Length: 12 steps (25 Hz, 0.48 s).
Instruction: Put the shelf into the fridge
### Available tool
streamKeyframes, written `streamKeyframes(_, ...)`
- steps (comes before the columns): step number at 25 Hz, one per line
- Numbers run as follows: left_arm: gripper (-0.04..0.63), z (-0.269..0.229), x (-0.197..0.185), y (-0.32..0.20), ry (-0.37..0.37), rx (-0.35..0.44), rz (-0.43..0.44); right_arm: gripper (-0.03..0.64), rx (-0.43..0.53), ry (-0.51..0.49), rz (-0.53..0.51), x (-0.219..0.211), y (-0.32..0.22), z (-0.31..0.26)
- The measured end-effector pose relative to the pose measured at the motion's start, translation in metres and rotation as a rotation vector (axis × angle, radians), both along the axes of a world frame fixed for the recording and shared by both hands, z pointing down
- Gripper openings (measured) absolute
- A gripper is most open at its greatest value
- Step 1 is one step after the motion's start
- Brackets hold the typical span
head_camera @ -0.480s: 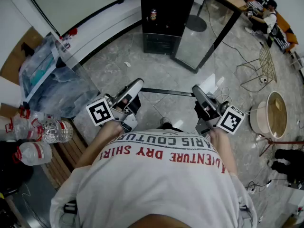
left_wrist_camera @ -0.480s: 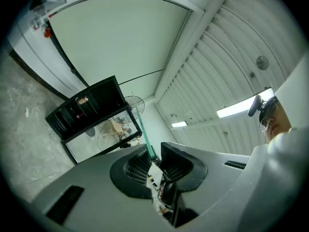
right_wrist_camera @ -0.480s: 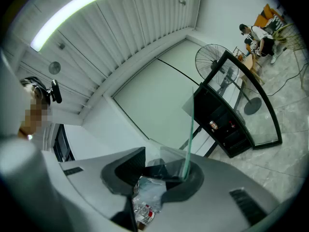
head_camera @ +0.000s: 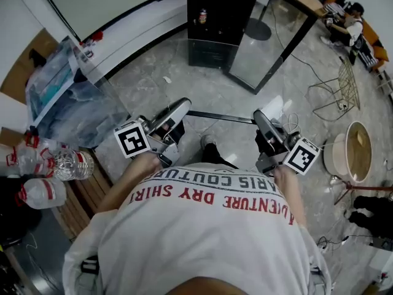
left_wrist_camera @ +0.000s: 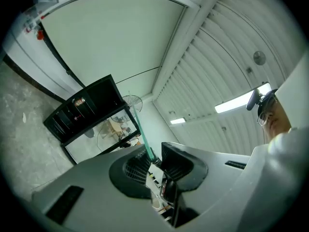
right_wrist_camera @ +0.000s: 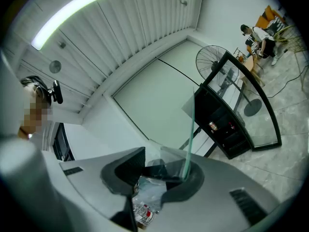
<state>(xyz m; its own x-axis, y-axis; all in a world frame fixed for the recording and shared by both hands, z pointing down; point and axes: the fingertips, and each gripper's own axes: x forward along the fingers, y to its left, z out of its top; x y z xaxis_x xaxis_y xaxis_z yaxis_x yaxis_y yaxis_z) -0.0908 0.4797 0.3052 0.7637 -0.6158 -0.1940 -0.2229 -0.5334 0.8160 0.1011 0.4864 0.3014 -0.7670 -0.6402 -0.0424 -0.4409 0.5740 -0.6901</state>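
A clear glass shelf (head_camera: 221,117) hangs level between my two grippers above the marble floor, its near edge a dark line. My left gripper (head_camera: 184,107) is shut on its left end, and my right gripper (head_camera: 259,115) is shut on its right end. In the left gripper view the greenish shelf edge (left_wrist_camera: 139,124) rises from between the jaws of the left gripper (left_wrist_camera: 153,161). In the right gripper view the shelf (right_wrist_camera: 190,129) stands in the right gripper (right_wrist_camera: 161,170). Ahead is the black fridge (head_camera: 221,17), its glass door (head_camera: 270,42) swung open to the right, with a can (head_camera: 202,17) inside.
Plastic bottles (head_camera: 55,165) and a clear plastic-covered bin (head_camera: 67,97) sit at the left. At the right are a wire rack (head_camera: 347,82), a round basin (head_camera: 356,149) and floor cables (head_camera: 295,60). A person (head_camera: 350,17) sits far right. A fan (right_wrist_camera: 212,62) stands behind the fridge.
The person has taken a small step toward the fridge, one foot now further forward. Both grippers keep their hold on the shelf.
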Motion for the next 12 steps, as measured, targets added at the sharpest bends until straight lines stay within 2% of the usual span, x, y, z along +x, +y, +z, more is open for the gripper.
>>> streamKeyframes(8,0.089,0.001,0.007,-0.020,-0.014,0.005,-0.007,0.107,0.014,0.003,-0.009,0.006,-0.023,0.003)
streamKeyframes(12,0.091,0.002,0.011,-0.048,-0.025,0.008,-0.018,0.107,0.015,-0.004,-0.024,0.010,-0.055,0.006)
